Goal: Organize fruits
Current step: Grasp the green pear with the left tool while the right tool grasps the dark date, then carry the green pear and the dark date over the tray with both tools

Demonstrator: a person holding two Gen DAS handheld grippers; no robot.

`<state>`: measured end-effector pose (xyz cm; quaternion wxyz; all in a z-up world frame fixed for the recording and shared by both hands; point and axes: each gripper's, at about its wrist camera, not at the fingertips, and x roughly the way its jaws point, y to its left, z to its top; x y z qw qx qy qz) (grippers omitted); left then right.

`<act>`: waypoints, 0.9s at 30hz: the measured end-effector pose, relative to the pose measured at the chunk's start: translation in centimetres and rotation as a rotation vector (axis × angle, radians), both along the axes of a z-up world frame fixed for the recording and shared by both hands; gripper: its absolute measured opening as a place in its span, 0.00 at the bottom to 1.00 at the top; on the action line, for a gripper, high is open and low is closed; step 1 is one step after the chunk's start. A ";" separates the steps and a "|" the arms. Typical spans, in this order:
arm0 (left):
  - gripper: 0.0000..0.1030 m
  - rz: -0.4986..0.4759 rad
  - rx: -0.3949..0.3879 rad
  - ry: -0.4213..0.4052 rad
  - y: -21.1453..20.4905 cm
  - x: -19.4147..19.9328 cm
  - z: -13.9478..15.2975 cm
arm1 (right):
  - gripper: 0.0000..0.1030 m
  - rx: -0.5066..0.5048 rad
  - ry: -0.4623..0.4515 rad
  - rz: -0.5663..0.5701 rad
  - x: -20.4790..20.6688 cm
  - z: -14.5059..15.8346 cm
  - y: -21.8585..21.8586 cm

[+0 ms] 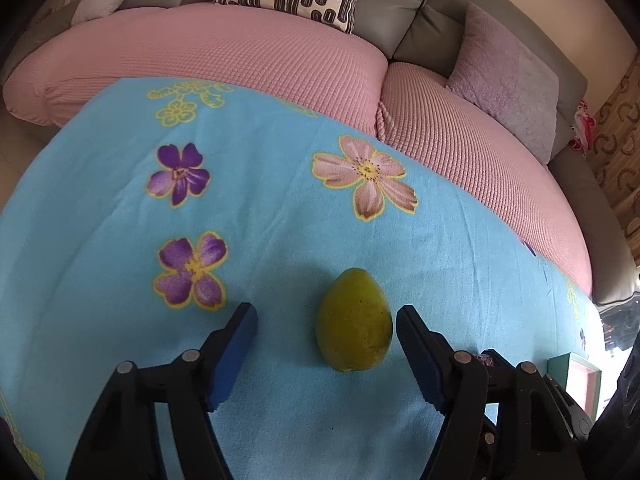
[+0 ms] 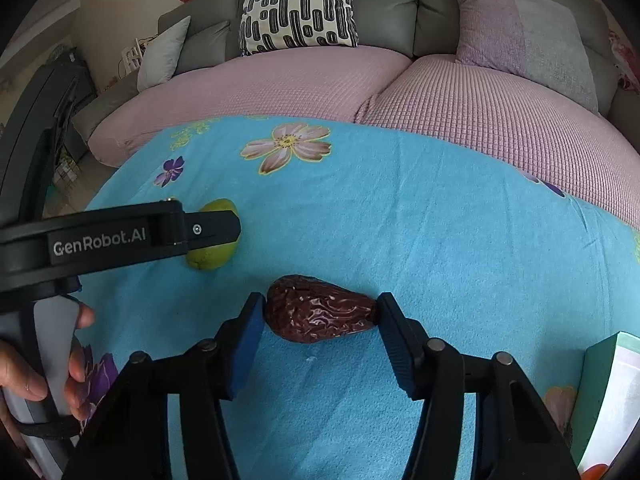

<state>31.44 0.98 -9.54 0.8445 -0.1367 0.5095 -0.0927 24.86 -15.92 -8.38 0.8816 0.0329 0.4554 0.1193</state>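
Observation:
A yellow-green mango [image 1: 354, 326] lies on the blue flowered cloth [image 1: 280, 208]. My left gripper [image 1: 326, 330] is open, its blue-padded fingers on either side of the mango, the right pad close to it. The mango also shows in the right wrist view [image 2: 214, 254], partly hidden by the left gripper's finger [image 2: 208, 230]. My right gripper [image 2: 320, 316] is shut on a wrinkled dark red-brown date-shaped fruit [image 2: 318, 314], both pads touching its ends just above the cloth.
A green-edged box [image 2: 612, 396] stands at the right edge of the cloth; it also shows in the left wrist view [image 1: 576, 372]. A pink-covered sofa [image 1: 248, 60] with cushions runs along the far side. A hand [image 2: 44, 372] holds the left gripper's handle.

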 end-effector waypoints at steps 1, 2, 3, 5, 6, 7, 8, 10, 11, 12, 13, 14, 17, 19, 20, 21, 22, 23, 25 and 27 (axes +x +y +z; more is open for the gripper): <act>0.63 -0.002 -0.010 0.004 0.0 0.0 0.0 | 0.57 0.016 0.002 -0.004 -0.1 0.1 -0.3; 0.60 -0.003 -0.024 0.009 0.0 -0.1 0.1 | 0.57 0.027 0.002 -0.012 -0.2 0.2 -0.6; 0.54 -0.006 -0.043 0.016 0.0 -0.1 0.0 | 0.57 0.028 0.003 -0.024 -0.2 0.4 -0.9; 0.47 -0.005 -0.069 0.035 -0.2 -0.1 -0.2 | 0.57 0.019 0.008 -0.046 -0.5 0.6 -1.6; 0.45 0.001 -0.072 0.040 -0.3 -0.2 -0.4 | 0.57 0.014 0.011 -0.053 -0.6 0.7 -1.9; 0.42 0.006 -0.075 0.040 -0.4 -0.4 -0.4 | 0.57 0.012 0.013 -0.059 -0.8 0.8 -2.2; 0.40 0.009 -0.084 0.044 -0.5 -0.5 -0.3 | 0.57 0.009 0.015 -0.067 -0.9 1.0 -2.5; 0.40 0.024 -0.089 0.047 -0.5 -1.0 -0.1 | 0.57 -0.001 0.018 -0.089 -1.3 1.4 -3.2; 0.40 0.031 -0.094 0.044 -0.4 -1.3 0.1 | 0.57 -0.004 0.017 -0.099 -1.6 1.8 -3.7; 0.40 0.041 -0.098 0.042 -0.4 -1.7 0.3 | 0.57 -0.005 0.015 -0.106 -1.9 2.2 -4.0; 0.40 0.050 -0.101 0.042 -0.3 -2.1 0.4 | 0.57 -0.006 0.013 -0.113 -2.1 2.5 -4.3; 0.40 0.056 -0.104 0.041 -0.3 -2.6 0.6 | 0.57 -0.009 0.012 -0.120 -2.4 2.9 -4.5; 0.40 0.060 -0.134 0.041 -0.5 -3.8 1.1 | 0.57 -0.024 0.003 -0.143 -3.2 4.0 -4.9; 0.40 0.062 -0.159 0.041 -0.8 -4.4 1.4 | 0.57 -0.021 -0.007 -0.156 -4.0 4.9 -5.3; 0.40 0.060 -0.166 0.041 -0.9 -4.7 1.5 | 0.57 -0.020 -0.013 -0.165 -4.5 5.3 -5.4; 0.40 0.055 -0.170 0.041 -1.1 -4.9 1.7 | 0.57 -0.020 -0.016 -0.170 -4.9 5.7 -5.5; 0.40 0.048 -0.174 0.041 -1.3 -5.2 1.9 | 0.57 -0.025 -0.020 -0.176 -5.3 5.9 -5.6; 0.40 0.043 -0.178 0.041 -1.5 -5.5 2.1 | 0.57 -0.029 -0.025 -0.184 -5.8 6.2 -5.8; 0.40 0.039 -0.169 0.035 -1.7 -6.4 2.6 | 0.57 -0.014 -0.034 -0.208 -6.5 6.8 -6.2; 0.40 0.035 -0.166 0.022 -2.1 -7.4 3.5 | 0.57 0.022 -0.044 -0.236 -7.5 7.4 -6.9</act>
